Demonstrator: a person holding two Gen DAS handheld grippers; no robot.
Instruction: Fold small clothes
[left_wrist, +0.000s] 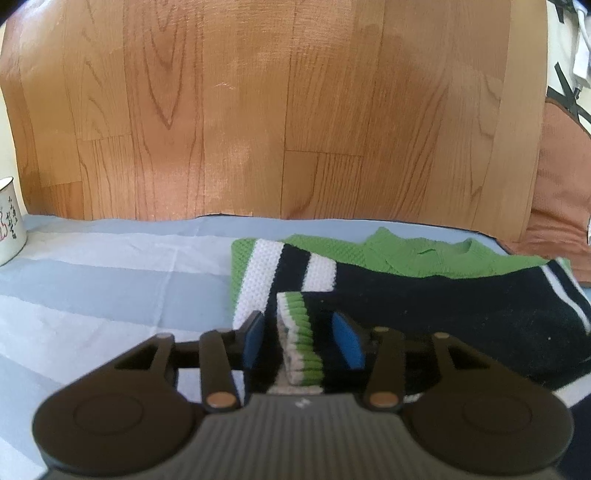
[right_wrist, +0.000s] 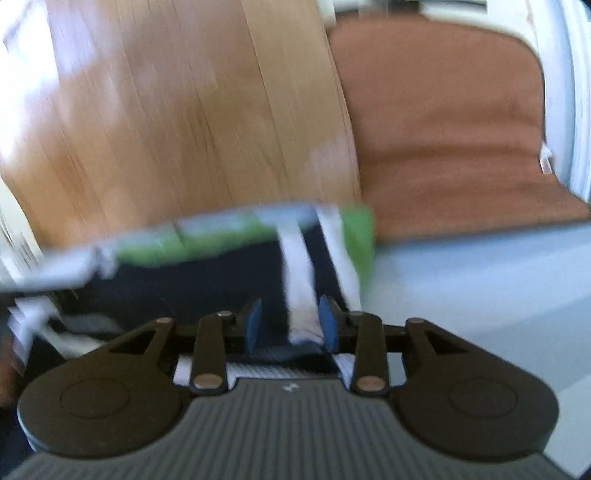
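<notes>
Lying folded on a pale blue-and-white striped cloth (left_wrist: 110, 280), the small knitted sweater (left_wrist: 424, 280) shows green, navy and white bands, with its green collar turned toward the far edge of the cloth. One ribbed cuff (left_wrist: 299, 343), striped green and white, stands up between the blue pads of the left gripper (left_wrist: 301, 341); the jaws are partly apart and a gap shows on each side of the cuff, so the pads do not press on it.

From the right wrist view, which is blurred, the right gripper (right_wrist: 291, 323) sits over the sweater's navy part, its jaws partly apart with a white stripe (right_wrist: 303, 291) running between the pads; whether they pinch the fabric cannot be told.

Beyond the cloth lies wood-patterned flooring (left_wrist: 258, 110). A white mug (left_wrist: 11, 221) with dark writing stands at the cloth's left edge, and a brown cushion (right_wrist: 443, 129) lies off to the right.
</notes>
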